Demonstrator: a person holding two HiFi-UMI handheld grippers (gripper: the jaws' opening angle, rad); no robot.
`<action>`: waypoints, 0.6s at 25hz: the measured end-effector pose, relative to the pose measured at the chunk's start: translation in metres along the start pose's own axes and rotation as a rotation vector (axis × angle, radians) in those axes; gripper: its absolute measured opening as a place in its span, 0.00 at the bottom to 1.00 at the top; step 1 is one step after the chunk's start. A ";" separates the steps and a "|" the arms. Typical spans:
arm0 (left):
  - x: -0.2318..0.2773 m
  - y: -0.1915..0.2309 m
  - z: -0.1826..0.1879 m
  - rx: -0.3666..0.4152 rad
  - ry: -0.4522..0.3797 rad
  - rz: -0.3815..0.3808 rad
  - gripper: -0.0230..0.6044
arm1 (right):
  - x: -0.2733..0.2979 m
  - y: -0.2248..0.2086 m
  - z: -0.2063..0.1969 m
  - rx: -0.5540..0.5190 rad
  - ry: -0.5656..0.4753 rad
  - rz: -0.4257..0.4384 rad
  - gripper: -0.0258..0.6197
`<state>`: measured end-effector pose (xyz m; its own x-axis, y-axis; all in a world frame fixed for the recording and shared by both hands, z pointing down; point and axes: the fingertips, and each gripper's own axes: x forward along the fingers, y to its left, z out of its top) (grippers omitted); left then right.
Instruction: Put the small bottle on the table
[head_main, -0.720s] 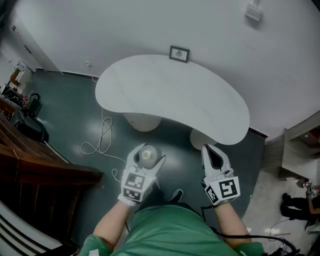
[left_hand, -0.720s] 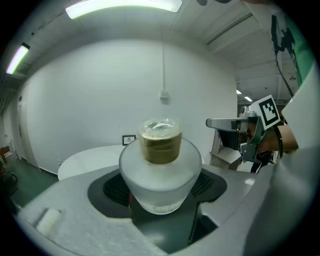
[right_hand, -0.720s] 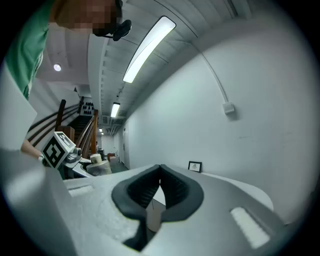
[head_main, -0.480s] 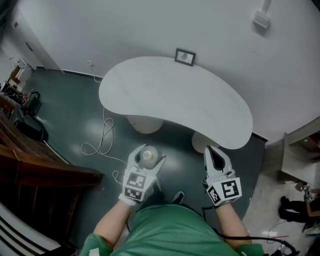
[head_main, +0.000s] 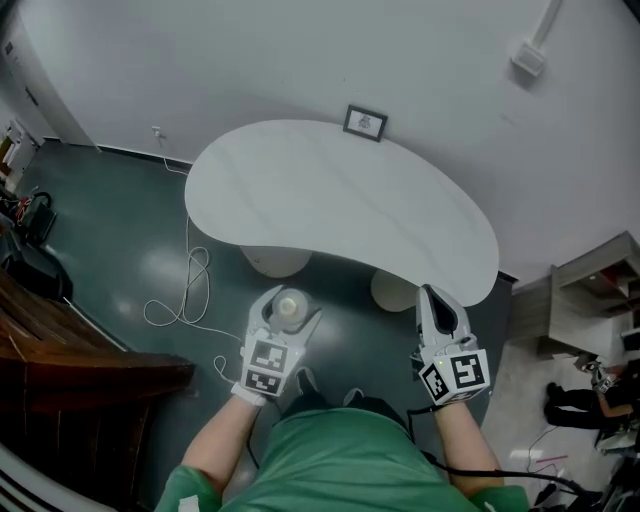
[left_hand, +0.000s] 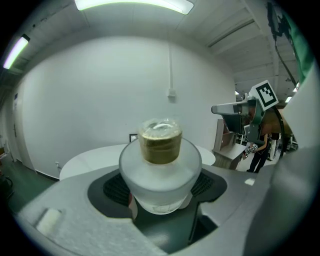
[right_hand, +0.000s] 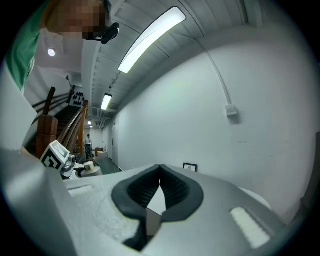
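Head view: the left gripper (head_main: 290, 313) hangs over the dark floor (head_main: 120, 220), short of the near edge of the white kidney-shaped table (head_main: 340, 205). Its jaws are spread wide around the small bottle (head_main: 291, 304), seen here from above as a pale round top. So the bottle is in the air, not on the table. The right gripper (head_main: 438, 303) points at the table's near edge, with its marker cube (head_main: 455, 376) facing up. A picture frame (head_main: 364, 122) leans at the wall, and a white cable (head_main: 185, 290) loops on the floor.

Left gripper view: this close-up shows what the top-down look hides. The bottle (left_hand: 160, 172) is frosted glass with a cork stopper (left_hand: 160, 143), standing upright. The left gripper (left_hand: 160, 197) has its ribbed pads (left_hand: 117, 189) pressed on the bottle's belly from both sides, with the tabletop (left_hand: 87, 159) beyond.

Right gripper view: the right gripper (right_hand: 160, 184) has its jaw tips meeting, and nothing is held. Only a sliver of table shows in the gap below them. The left gripper (right_hand: 65, 162) sits off to the left with the stopper (right_hand: 89, 168) just visible. A ceiling light strip (right_hand: 150, 39) is overhead.
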<state>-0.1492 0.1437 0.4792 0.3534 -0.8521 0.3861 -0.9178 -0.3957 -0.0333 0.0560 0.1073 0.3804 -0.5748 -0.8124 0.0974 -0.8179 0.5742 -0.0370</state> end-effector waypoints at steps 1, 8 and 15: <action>0.003 0.005 -0.002 0.005 0.001 -0.010 0.59 | 0.003 0.001 0.000 0.002 0.003 -0.010 0.04; 0.022 0.018 -0.004 0.029 0.006 -0.067 0.59 | 0.015 0.004 -0.005 0.008 0.022 -0.057 0.04; 0.054 0.016 0.003 0.043 0.012 -0.095 0.59 | 0.039 -0.015 -0.019 0.032 0.043 -0.051 0.04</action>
<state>-0.1447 0.0905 0.4965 0.4357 -0.8061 0.4005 -0.8717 -0.4888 -0.0353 0.0467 0.0689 0.4041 -0.5312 -0.8352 0.1426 -0.8470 0.5279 -0.0629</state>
